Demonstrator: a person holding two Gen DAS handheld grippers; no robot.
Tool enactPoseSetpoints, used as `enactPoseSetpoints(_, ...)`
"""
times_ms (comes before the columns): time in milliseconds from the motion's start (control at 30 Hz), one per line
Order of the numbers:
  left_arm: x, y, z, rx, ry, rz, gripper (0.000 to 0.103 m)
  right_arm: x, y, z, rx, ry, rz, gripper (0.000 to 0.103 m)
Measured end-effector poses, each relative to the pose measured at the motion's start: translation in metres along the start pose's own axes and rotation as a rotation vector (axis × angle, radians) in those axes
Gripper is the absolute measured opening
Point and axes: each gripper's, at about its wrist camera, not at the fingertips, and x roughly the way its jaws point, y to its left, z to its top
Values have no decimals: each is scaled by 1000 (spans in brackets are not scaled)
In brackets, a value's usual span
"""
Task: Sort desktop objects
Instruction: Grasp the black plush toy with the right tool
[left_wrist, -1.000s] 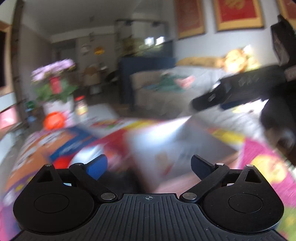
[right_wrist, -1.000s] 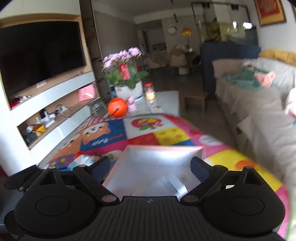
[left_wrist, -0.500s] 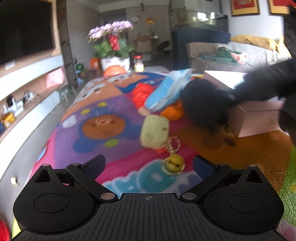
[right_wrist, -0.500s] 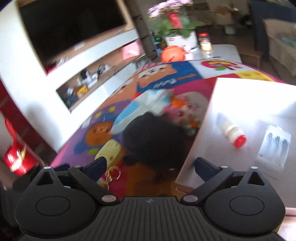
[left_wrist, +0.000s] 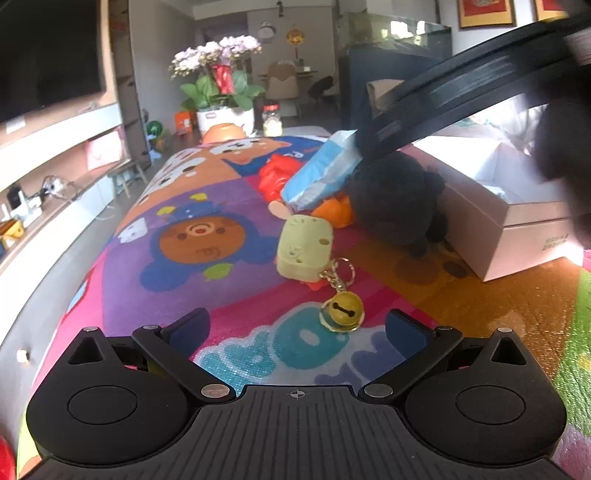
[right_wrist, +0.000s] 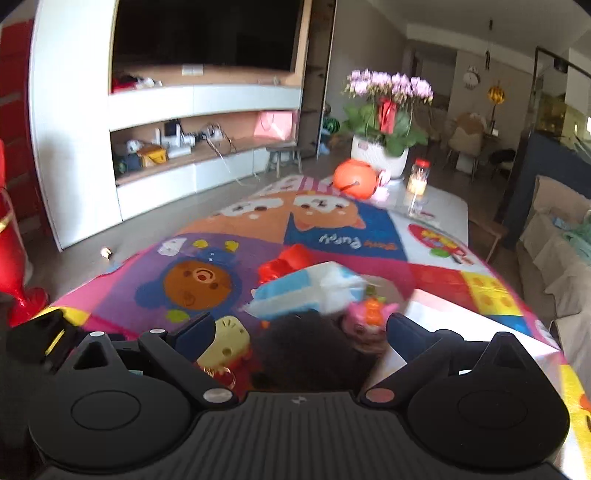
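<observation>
A pale green cheese-shaped keychain (left_wrist: 304, 247) with a gold bell (left_wrist: 341, 314) lies on the colourful mat, just ahead of my open, empty left gripper (left_wrist: 295, 328). Behind it lie a black plush toy (left_wrist: 397, 201), a blue-white packet (left_wrist: 321, 175), an orange toy (left_wrist: 334, 212) and a red toy (left_wrist: 275, 175). An open white box (left_wrist: 517, 218) stands at the right. My right gripper (right_wrist: 299, 332) is open and empty above the black plush (right_wrist: 314, 354), with the packet (right_wrist: 306, 291), a pink toy (right_wrist: 369, 314) and the cheese keychain (right_wrist: 225, 341) around it.
The right gripper's body (left_wrist: 480, 92) crosses the upper right of the left wrist view. A flower pot (right_wrist: 384, 118), an orange ball (right_wrist: 354, 179) and a jar (right_wrist: 417, 179) stand at the table's far end. A TV shelf unit (right_wrist: 166, 110) lines the left wall; a sofa (right_wrist: 561, 251) is right.
Both grippers swung down from facing the room to the table. The left has closed in on the cheese keychain; the right has moved from over the box to above the black plush.
</observation>
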Motion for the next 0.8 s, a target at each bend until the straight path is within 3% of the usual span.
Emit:
enactPoseSetpoints(100, -1, -1, 0, 5, -11, 9, 103, 39, 17, 2, -74, 78, -59, 100)
enactPoseSetpoints(167, 0, -1, 0, 6, -12, 8, 103, 61, 22, -3, -100, 167, -94, 83)
enactPoseSetpoints(200, 0, -1, 0, 5, -11, 6, 103, 66, 23, -5, -107, 199, -110, 67)
enactPoseSetpoints(267, 1, 0, 0, -2, -7, 2, 103, 53, 22, -8, -114, 169, -121, 66)
enactPoseSetpoints(467, 4, 2, 1, -18, 14, -5, 103, -55, -6, -16, 85, -34, 107, 65)
enactPoseSetpoints(533, 5, 2, 1, -14, 18, -6, 103, -86, -10, -31, 109, -62, 156, 65)
enactPoseSetpoints(667, 10, 0, 2, -5, 49, 4, 103, -106, -4, -71, 78, -89, 141, 65)
enactPoseSetpoints(800, 11, -2, 1, 2, 62, 23, 103, -104, -14, -108, 154, -90, 148, 65)
